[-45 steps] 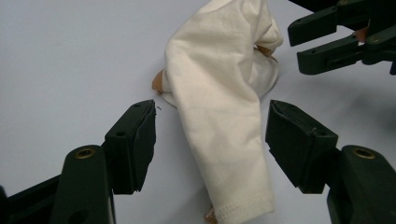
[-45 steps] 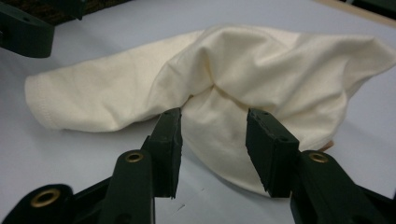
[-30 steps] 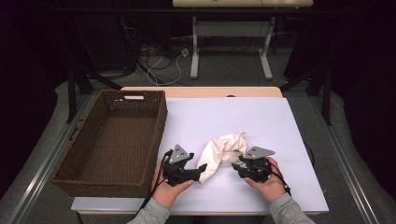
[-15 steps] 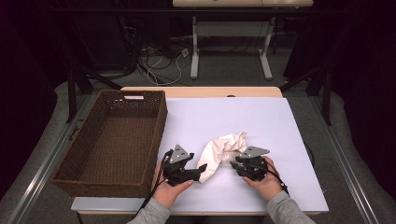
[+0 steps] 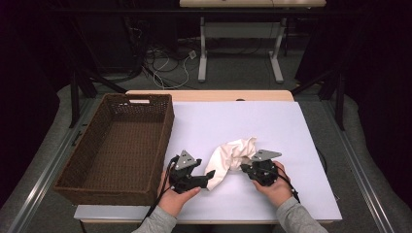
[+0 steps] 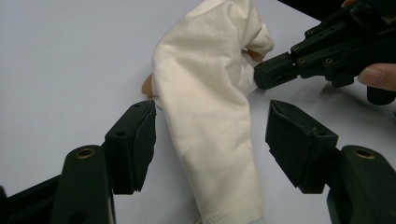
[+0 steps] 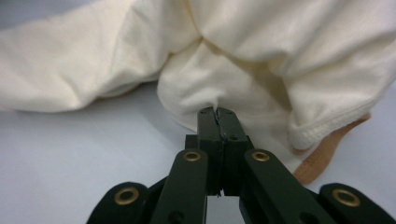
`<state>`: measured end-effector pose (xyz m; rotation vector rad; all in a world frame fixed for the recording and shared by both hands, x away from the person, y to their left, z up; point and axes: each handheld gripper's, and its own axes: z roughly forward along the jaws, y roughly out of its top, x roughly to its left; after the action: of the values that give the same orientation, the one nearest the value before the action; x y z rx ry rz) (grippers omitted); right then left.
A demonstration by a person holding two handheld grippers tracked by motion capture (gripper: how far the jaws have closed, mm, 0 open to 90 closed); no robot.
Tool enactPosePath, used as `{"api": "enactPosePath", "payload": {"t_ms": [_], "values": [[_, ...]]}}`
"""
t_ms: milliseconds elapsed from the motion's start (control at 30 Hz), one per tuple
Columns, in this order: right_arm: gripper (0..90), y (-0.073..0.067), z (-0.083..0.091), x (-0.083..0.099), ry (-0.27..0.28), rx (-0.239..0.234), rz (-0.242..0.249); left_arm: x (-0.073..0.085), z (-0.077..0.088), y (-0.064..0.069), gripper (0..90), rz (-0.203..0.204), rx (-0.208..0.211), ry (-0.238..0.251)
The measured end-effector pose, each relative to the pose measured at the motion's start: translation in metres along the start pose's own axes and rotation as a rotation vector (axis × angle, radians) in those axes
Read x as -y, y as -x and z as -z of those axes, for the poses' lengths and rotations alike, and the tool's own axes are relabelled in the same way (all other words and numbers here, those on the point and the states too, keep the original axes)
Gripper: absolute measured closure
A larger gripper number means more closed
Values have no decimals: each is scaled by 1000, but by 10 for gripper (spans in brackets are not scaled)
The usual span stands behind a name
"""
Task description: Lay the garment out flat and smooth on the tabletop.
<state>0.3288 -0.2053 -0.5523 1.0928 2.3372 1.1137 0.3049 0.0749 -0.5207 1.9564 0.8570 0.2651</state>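
Observation:
A crumpled cream cloth [image 5: 228,158] lies on the white table top [image 5: 243,121] between both hands. My right gripper [image 5: 244,167] meets its right side. In the right gripper view that gripper [image 7: 217,112] has just been closing, and its jaws now pinch a small fold of the cloth [image 7: 243,46]. My left gripper [image 5: 206,178] sits at the cloth's lower left end. Its jaws [image 6: 210,126] stand apart on either side of a hanging strip of the cloth [image 6: 205,84], and the pads are not pressing it. The right gripper [image 6: 261,77] shows beyond.
A dark brown wicker basket [image 5: 165,126] stands on the table's left part, close to my left hand. A tan layer [image 7: 322,154] peeks out under the cloth's hem. White table surface stretches behind the cloth, and a desk frame and cables lie on the floor beyond.
The right gripper's jaws have closed onto the cloth's right side. Both hands and the cloth have stayed in place.

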Motion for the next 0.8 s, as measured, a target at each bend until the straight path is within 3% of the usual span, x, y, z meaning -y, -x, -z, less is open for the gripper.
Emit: {"api": "enactPosePath", "payload": {"t_ms": [100, 400, 600, 800], "values": [[900, -1, 11, -5, 40, -23, -5, -2, 1, 2, 338, -13, 0, 2], [900, -1, 37, -16, 118, -27, -6, -4, 2, 10, 338, -27, 19, -2], [900, -2, 48, -27, 160, -34, -3, -6, -1, 19, 339, -6, 71, -17], [900, -1, 55, -40, 192, -40, -1, -7, -8, 28, 342, -46, 70, -41]]}}
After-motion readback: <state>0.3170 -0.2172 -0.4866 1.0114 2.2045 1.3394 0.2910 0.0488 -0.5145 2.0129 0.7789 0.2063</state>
